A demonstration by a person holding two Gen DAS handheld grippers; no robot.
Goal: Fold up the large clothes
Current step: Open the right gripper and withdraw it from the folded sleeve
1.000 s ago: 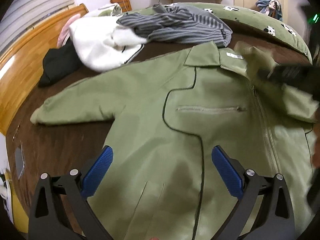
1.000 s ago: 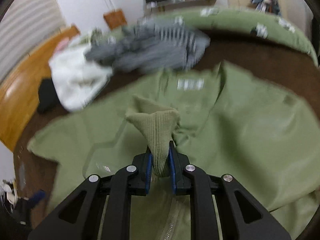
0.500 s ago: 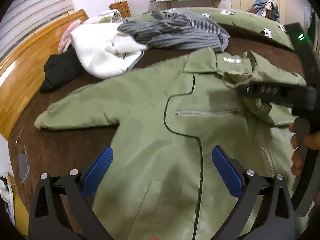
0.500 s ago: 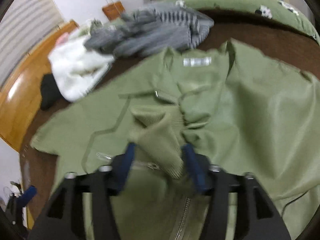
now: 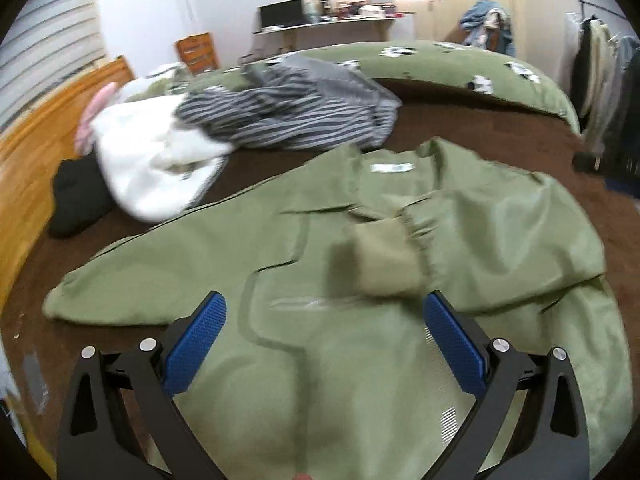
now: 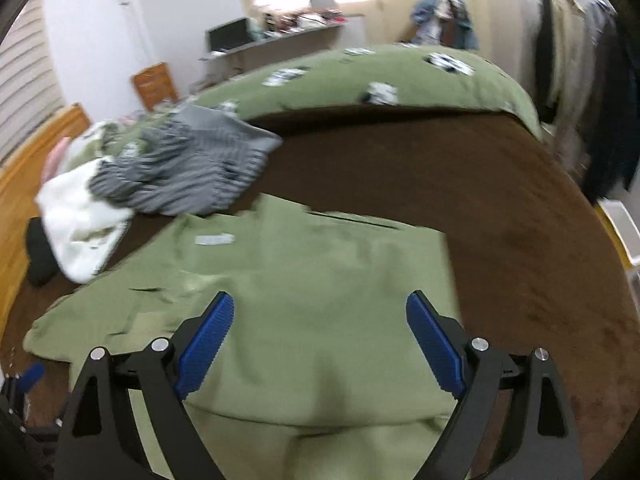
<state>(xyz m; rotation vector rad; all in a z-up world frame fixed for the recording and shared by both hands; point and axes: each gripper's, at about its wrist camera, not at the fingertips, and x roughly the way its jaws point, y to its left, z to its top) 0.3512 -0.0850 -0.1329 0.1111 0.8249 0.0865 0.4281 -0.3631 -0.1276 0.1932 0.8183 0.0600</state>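
A large olive-green jacket lies front-up on the brown bed cover. Its right sleeve is folded across the chest, with the ribbed cuff resting near the zipped chest pocket. The left sleeve still lies stretched out to the left. My left gripper is open and empty just above the jacket's lower front. My right gripper is open and empty above the folded right side of the jacket.
A grey striped garment, a white garment and a black item lie at the back left. A green duvet runs along the far side. The wooden bed frame is on the left. Hanging clothes stand to the right.
My right gripper carried the cuff across the chest, opened and let it go, then drew back to the right. My left gripper stayed open and shifted slightly right.
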